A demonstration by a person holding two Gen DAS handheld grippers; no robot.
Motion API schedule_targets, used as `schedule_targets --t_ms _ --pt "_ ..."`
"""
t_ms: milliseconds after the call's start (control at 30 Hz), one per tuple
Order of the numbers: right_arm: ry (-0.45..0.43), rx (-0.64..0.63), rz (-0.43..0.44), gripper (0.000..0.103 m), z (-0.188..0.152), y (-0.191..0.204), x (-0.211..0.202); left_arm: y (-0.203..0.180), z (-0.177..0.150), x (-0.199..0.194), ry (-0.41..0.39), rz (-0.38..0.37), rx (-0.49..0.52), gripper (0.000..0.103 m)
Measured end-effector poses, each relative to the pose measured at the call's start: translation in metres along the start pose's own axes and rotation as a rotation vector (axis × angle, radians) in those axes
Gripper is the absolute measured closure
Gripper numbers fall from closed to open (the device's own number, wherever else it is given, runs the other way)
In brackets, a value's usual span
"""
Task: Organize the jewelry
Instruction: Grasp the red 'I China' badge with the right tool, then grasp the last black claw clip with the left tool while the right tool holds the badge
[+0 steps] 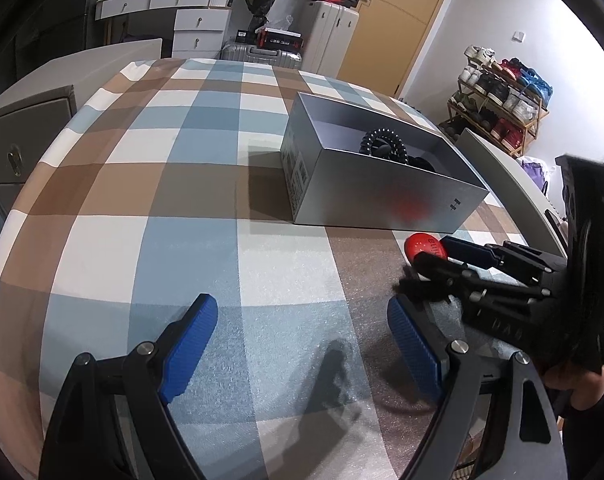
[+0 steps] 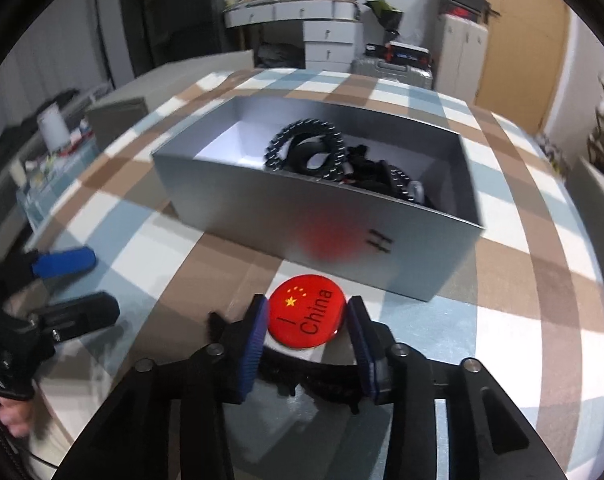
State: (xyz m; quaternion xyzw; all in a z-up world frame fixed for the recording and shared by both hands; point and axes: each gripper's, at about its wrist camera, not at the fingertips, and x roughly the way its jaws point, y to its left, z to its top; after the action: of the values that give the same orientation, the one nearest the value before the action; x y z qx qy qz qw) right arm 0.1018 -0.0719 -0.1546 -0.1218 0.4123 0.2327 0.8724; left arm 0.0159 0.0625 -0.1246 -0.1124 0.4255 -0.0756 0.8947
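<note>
Checked cloth covers table. Silver box sits open on it, black bead bracelets inside. Left gripper near side of box, jaws wide apart, nothing between. Right gripper just in front of box, pads clamped on red round badge at its edges; black fuzzy piece under badge, unclear.

Badge before box, seemingly apart

Red round badge before open grey box; black jewelry inside.
</note>
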Motion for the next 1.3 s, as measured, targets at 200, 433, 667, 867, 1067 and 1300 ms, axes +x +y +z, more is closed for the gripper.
schedule_targets --t_ms 200,433,667,867,1067,1300 --pt "-0.015 -0.015 -0.011 0.061 -0.002 0.002 0.001 0.004 -0.002 -0.001 -0.002 0.001 -0.013 0.019" --pt "-0.023 -0.004 0.008 0.062 -0.001 0.000 0.000 0.005 -0.003 -0.001 0.003 0.002 -0.016 0.019" --pt "-0.124 0.050 0.104 0.061 -0.004 -0.009 -0.024 -0.004 0.000 0.001 0.018 -0.013 0.009 0.019" --pt "-0.236 0.100 0.114 0.061 -0.007 -0.028 -0.057 -0.033 0.007 0.011 0.059 -0.061 0.113 0.019" --pt "-0.296 0.165 0.094 0.061 -0.018 -0.059 -0.082 -0.069 0.010 0.035 0.144 -0.112 0.250 0.019" --pt "-0.322 0.219 0.070 0.061 -0.035 -0.085 -0.098 -0.101 0.015 0.051 0.184 -0.133 0.408 0.019"
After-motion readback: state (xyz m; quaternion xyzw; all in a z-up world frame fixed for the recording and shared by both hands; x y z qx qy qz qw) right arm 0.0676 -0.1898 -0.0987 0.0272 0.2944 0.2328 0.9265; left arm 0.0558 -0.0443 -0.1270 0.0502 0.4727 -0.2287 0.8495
